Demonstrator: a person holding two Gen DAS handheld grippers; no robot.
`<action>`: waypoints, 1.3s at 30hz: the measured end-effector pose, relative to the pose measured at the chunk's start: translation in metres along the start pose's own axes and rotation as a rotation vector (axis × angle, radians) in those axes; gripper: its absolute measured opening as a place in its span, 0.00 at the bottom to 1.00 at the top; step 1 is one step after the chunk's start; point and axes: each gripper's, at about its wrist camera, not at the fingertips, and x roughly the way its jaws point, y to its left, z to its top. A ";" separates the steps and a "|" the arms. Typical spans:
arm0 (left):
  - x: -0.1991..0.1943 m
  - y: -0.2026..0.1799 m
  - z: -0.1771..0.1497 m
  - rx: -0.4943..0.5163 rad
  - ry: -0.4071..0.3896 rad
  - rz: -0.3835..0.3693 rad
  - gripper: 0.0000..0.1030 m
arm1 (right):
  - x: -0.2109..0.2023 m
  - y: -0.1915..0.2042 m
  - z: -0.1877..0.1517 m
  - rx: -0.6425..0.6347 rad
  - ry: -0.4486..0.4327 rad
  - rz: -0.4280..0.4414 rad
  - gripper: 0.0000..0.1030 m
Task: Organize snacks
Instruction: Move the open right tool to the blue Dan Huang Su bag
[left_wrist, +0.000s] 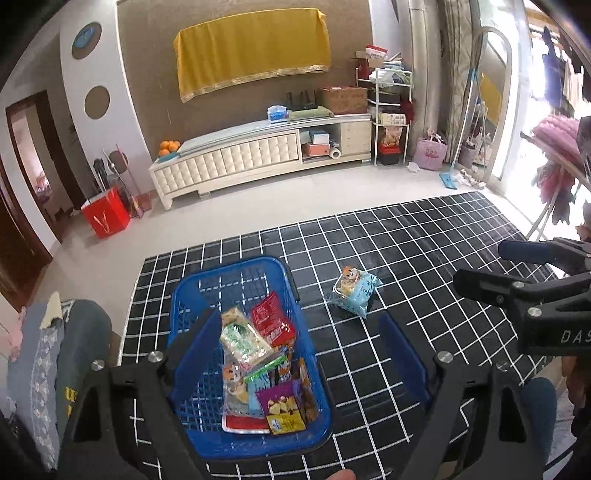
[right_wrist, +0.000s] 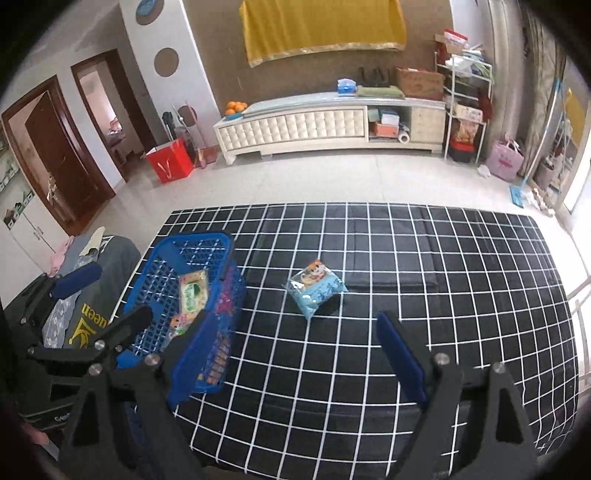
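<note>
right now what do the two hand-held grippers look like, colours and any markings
Both look alike. The left hand-held gripper has a black angular frame with silver round bolts and two flat blue finger pads. The right hand-held gripper has the same black frame, silver bolts and blue pads. Seen from the left wrist, its body carries white letters "DAS", cut off by the frame edge.

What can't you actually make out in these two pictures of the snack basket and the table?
- Blue basket, left wrist view: its near corners sit behind the left gripper fingers.
- Blue basket, right wrist view: the snacks are mostly hidden by its mesh wall and a gripper finger.
- Light blue snack packet: printing too small to read in either view.
- Lower snacks in the basket: buried under the top packets.
- Right gripper: only the fingers show.
</note>
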 end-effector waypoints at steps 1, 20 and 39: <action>0.002 -0.003 0.002 0.005 -0.001 0.007 0.83 | 0.002 -0.003 0.000 0.004 0.003 0.000 0.88; 0.085 0.006 0.013 0.020 0.143 0.009 0.87 | 0.085 -0.019 0.016 0.005 0.123 0.020 0.88; 0.145 0.051 0.006 -0.079 0.208 -0.009 0.87 | 0.184 -0.001 0.019 -0.259 0.279 -0.011 0.90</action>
